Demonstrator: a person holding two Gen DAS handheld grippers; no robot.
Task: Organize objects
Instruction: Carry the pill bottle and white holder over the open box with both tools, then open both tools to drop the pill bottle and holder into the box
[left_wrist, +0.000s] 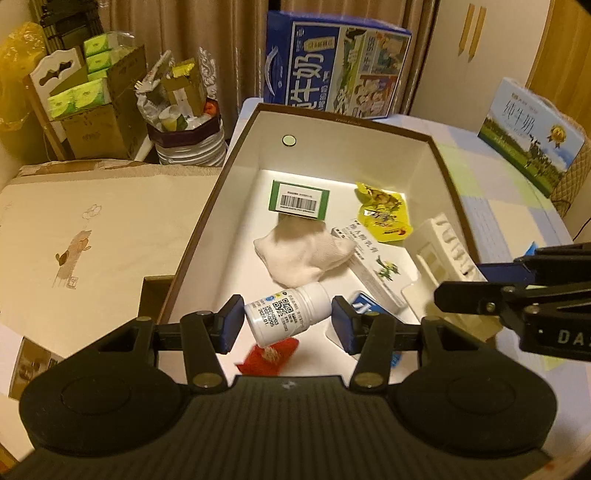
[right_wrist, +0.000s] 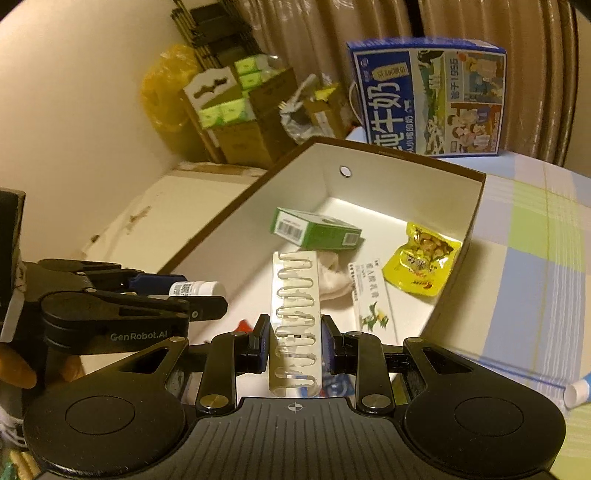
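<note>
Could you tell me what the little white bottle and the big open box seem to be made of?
White bottle: likely smooth plastic with a printed paper label. Open box: probably cardboard, matte white inside with a brown rim and thin flat walls.

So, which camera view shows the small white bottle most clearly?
The left wrist view: the white bottle sits tilted between the left gripper pads, with its printed label readable. In the right wrist view the same bottle is small at the left, partly hidden behind that gripper's fingers.
</note>
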